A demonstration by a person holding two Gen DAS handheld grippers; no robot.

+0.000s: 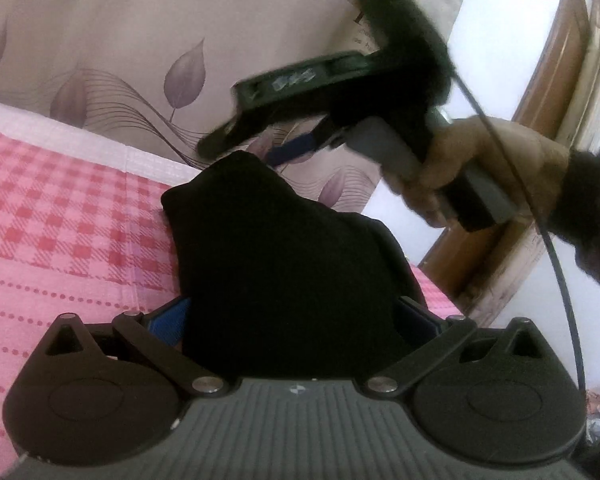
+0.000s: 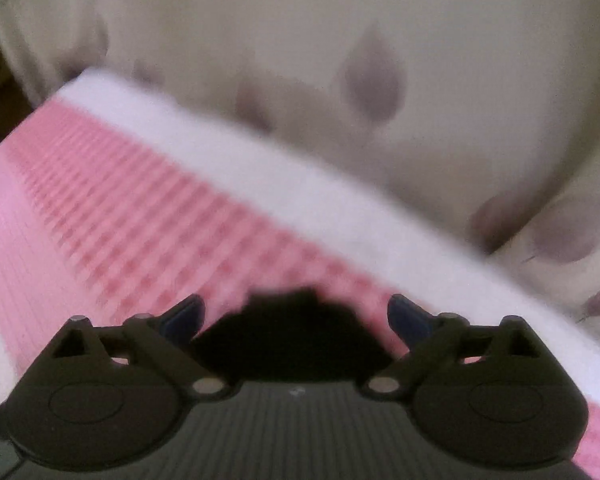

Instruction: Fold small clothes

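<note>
A small black garment (image 1: 284, 264) fills the space between the fingers of my left gripper (image 1: 292, 320), bunched up and held above the pink checked bedspread (image 1: 68, 216). The blue pads (image 1: 172, 322) show at either side of the cloth, set wide. My right gripper (image 1: 260, 136) is in the left wrist view, above and beyond the garment, held by a hand (image 1: 480, 168). In the blurred right wrist view its blue fingers (image 2: 184, 318) stand apart, with a patch of black cloth (image 2: 292, 332) low between them, close to the gripper body (image 2: 296, 428).
A cream curtain with purple leaves (image 1: 148, 40) hangs behind the bed. A white band (image 2: 284, 184) edges the bedspread. A wooden frame (image 1: 556, 52) and white wall stand at the right. A black cable (image 1: 556, 264) trails from the right gripper.
</note>
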